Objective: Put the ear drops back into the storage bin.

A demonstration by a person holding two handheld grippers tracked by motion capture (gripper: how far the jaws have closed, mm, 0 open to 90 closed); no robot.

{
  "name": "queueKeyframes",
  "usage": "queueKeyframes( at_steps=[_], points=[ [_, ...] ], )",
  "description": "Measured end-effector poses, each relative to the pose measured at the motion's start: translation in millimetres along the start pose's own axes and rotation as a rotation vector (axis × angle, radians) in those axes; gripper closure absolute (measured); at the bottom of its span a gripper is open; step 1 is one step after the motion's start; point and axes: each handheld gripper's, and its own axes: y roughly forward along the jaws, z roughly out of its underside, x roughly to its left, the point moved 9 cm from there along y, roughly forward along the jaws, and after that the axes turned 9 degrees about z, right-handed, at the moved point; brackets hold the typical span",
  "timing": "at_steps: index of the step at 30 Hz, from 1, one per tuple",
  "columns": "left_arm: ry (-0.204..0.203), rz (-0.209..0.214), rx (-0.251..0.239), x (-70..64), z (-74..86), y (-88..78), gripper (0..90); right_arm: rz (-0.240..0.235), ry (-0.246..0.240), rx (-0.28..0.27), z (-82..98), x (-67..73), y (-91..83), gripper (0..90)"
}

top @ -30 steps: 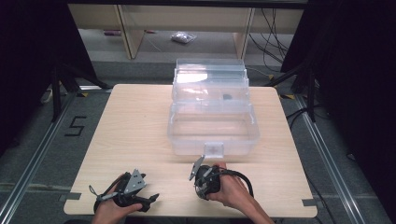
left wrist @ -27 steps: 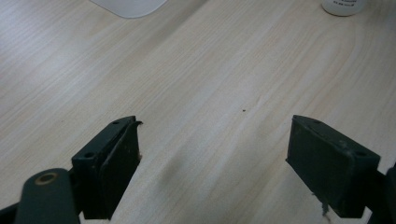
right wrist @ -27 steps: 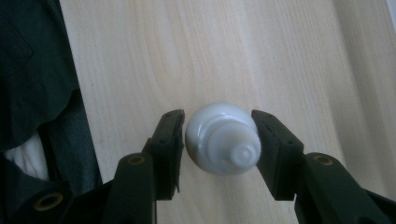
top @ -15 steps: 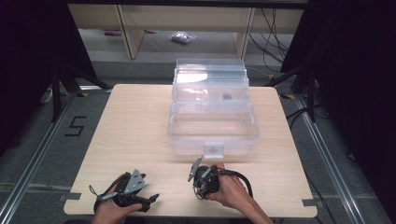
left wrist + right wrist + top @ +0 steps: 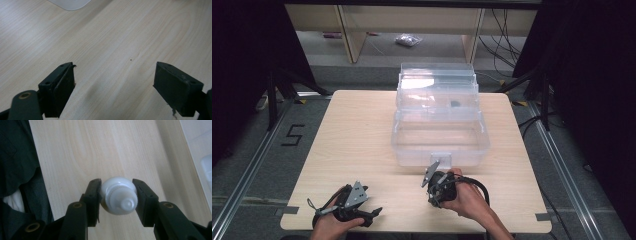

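White bottle (image 5: 119,198) clamped between right gripper (image 5: 117,195) fingers, nozzle toward the camera, above the tabletop (image 5: 362,130) near its front edge, just before the clear plastic box (image 5: 439,132). Left gripper (image 5: 113,82) fingers wide apart over bare wood, holding nothing.

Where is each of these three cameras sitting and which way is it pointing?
High view: above the person's side, looking forward and down on the wooden table and clear plastic box; forearms and both hand-held grippers enter from the bottom.
Left gripper view: rides the left hand-held gripper, looking down along its open jaws at bare tabletop.
Right gripper view: rides the right hand-held gripper, jaws shut on a small white bottle; a dark sleeve shows at left.
Shared: all three views show the table; the right and high views show the box.
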Motion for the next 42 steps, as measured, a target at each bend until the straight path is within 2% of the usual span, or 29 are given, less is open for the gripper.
queueKeyframes(
  at_steps=[2,3,4,5,7,9,11,12,15,16,17,21,22,26,27,30,31,32,34,35,42],
  points=[
    [0.000,0.001,0.003,0.3,0.5,0.6,16.5,-0.007,-0.002,-0.004,1.4,-2.5,-1.7,60.2],
    [-0.002,-0.001,0.002,0.4,0.5,0.9,16.5,-0.005,0.014,0.002,2.2,-3.0,-2.6,60.2],
    [0.017,-0.001,0.003,1.5,-0.2,0.1,16.5,-0.009,0.002,0.005,3.0,-4.7,-3.7,60.2],
    [0.008,-0.001,0.000,0.7,-0.4,-0.5,16.5,-0.009,0.011,0.003,3.3,-5.8,-4.6,60.2],
    [-0.004,-0.002,-0.005,0.1,-0.1,0.2,16.5,-0.003,-0.009,0.002,4.3,-10.7,-5.9,60.2],
    [0.011,-0.001,0.002,1.2,-0.2,-0.2,16.5,0.000,0.031,0.029,7.7,-12.8,-9.7,60.3],
    [0.008,0.000,0.000,0.9,-0.2,-0.3,16.5,-0.002,-0.004,0.008,7.6,-18.8,-10.4,60.2],
    [0.009,0.000,0.001,0.9,0.0,-0.2,16.5,0.000,0.022,0.018,9.7,-20.6,-13.0,60.3],
    [0.008,0.003,0.000,0.5,-0.2,-0.1,16.5,0.004,0.042,0.032,12.7,-23.8,-16.5,60.3],
    [0.009,0.000,0.001,1.1,-0.2,-0.3,16.5,0.001,0.010,0.023,13.6,-28.2,-19.2,60.3],
    [0.006,0.007,-0.001,-0.1,-0.3,-0.2,16.5,0.012,0.041,0.025,14.4,-28.6,-20.9,60.3],
    [0.011,-0.005,0.005,2.2,0.1,0.6,16.5,-0.001,0.029,0.023,16.3,-32.6,-27.0,60.3],
    [0.010,-0.002,0.003,1.2,0.0,-0.3,16.5,0.019,0.038,0.014,16.8,-36.8,-29.7,60.3],
    [0.012,0.003,0.010,2.0,0.4,0.4,16.5,0.016,0.043,0.028,19.5,-40.6,-35.4,60.3],
    [0.011,0.003,0.010,1.8,0.5,0.3,16.5,0.020,0.049,0.015,19.1,-41.7,-36.3,60.3],
    [0.013,0.005,0.009,1.6,0.6,0.4,16.5,0.018,0.027,0.022,20.2,-45.2,-39.8,60.3],
    [0.013,0.005,0.011,1.7,0.7,0.6,16.5,0.032,0.055,0.020,20.6,-46.1,-41.4,60.3],
    [0.013,0.003,0.011,1.9,0.4,0.4,16.5,0.023,0.054,0.026,21.3,-48.9,-46.3,60.3],
    [0.012,0.007,0.008,0.9,0.3,0.0,16.5,0.041,0.060,0.005,20.2,-52.7,-48.9,60.3],
    [0.011,0.008,0.009,1.0,0.5,0.1,16.5,0.041,0.048,0.002,20.0,-55.1,-50.7,60.3],
    [0.012,0.004,0.012,2.0,0.6,0.5,16.5,0.041,0.078,-0.005,20.0,-65.3,-62.2,60.3]
  ],
)
